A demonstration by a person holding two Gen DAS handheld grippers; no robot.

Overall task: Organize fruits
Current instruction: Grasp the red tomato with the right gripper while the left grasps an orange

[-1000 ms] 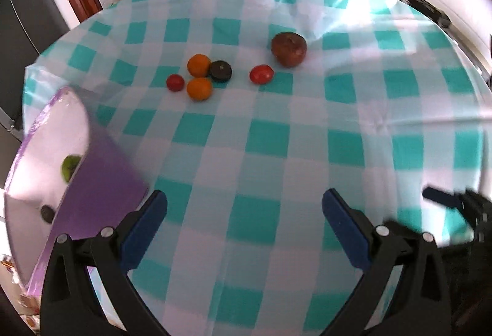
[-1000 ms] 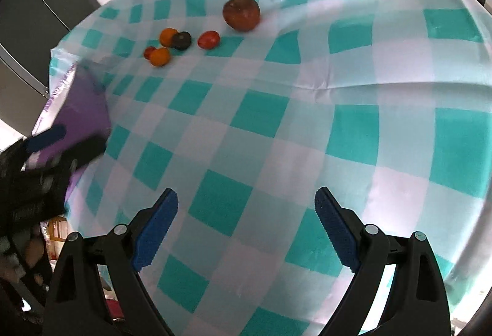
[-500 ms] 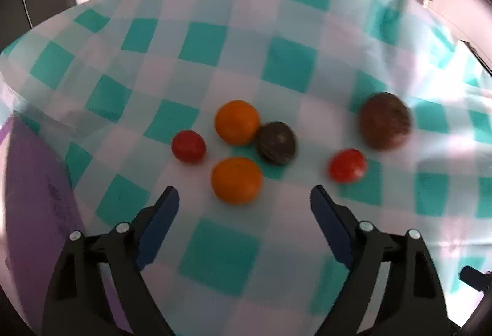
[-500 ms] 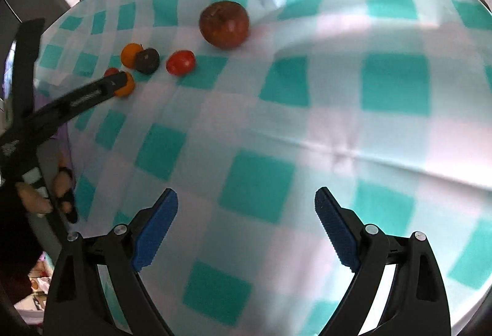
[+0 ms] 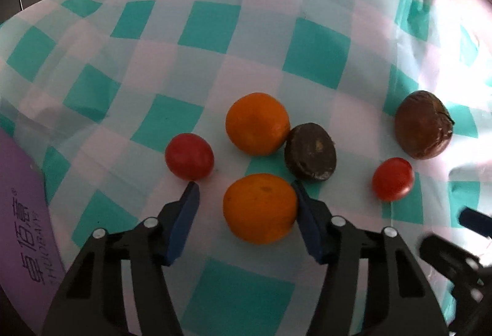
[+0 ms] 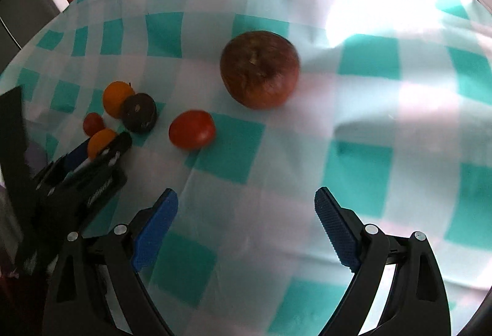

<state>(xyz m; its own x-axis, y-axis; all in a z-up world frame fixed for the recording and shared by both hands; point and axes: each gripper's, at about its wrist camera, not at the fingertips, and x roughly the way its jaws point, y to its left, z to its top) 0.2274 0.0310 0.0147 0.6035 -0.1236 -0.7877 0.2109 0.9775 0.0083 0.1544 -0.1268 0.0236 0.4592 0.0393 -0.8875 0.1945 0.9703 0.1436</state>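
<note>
Several fruits lie on the checked tablecloth. My left gripper is open, its jaws on either side of the near orange; the right pad touches it, the left stands apart. Behind it lie a second orange, a dark round fruit, a small tomato, another tomato and a brown apple. My right gripper is open and empty over the cloth, short of the tomato and the apple.
A purple box with printed characters stands at the left edge of the left wrist view. The left gripper's body shows at the left of the right wrist view. Cabinets and kitchen items stand beyond the table's far edge.
My left gripper has moved forward to the fruit cluster, its jaws narrowing around the near orange. My right gripper has moved forward toward the apple and tomato.
</note>
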